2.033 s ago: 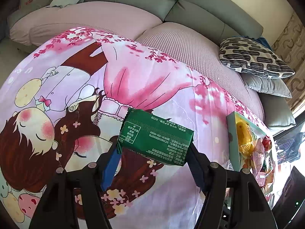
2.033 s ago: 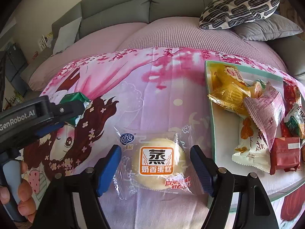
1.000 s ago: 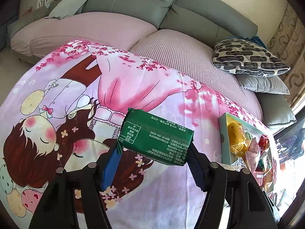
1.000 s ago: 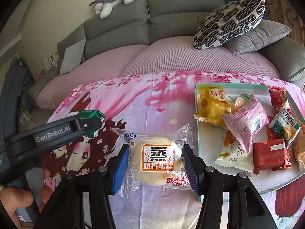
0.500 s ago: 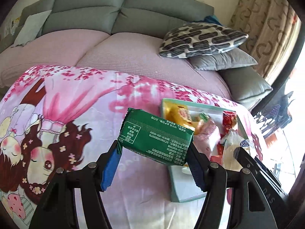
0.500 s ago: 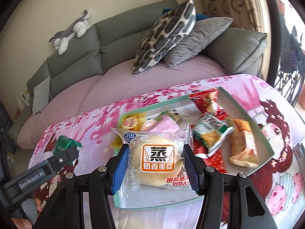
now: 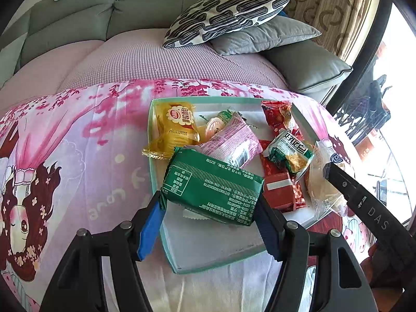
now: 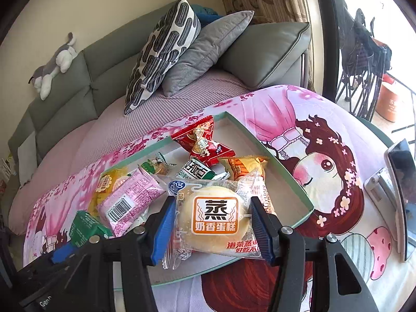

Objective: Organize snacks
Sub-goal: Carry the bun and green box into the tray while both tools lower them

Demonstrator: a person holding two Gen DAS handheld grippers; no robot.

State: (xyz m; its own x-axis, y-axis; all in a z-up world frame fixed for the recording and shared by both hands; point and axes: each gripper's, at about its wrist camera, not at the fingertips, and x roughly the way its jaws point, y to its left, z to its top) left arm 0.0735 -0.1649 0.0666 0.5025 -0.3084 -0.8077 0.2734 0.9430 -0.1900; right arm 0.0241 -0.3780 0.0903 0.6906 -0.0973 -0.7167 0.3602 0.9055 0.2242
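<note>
My left gripper (image 7: pixel 210 218) is shut on a green snack packet (image 7: pixel 212 188) and holds it above the near left part of the teal-rimmed tray (image 7: pixel 208 265). My right gripper (image 8: pixel 212 230) is shut on a clear-wrapped steamed cake (image 8: pixel 215 218) and holds it above the tray's (image 8: pixel 286 171) near side. The tray holds several snacks: a yellow packet (image 7: pixel 175 127), a pink packet (image 7: pixel 231 140), a red packet (image 8: pixel 201 143). The cake (image 7: pixel 322 182) and right gripper also show at the right of the left wrist view. The green packet (image 8: pixel 85 225) shows low left in the right wrist view.
The tray lies on a pink cartoon-print cloth (image 7: pixel 78 143) over the table. A grey sofa with a patterned pillow (image 7: pixel 226 7) and grey cushions (image 8: pixel 205 49) stands behind. A phone on a stand (image 8: pixel 400 182) sits at the table's right edge.
Both grippers have swung right from the open cloth to above the tray, each carrying its snack. The right gripper closed on the cake and lifted it.
</note>
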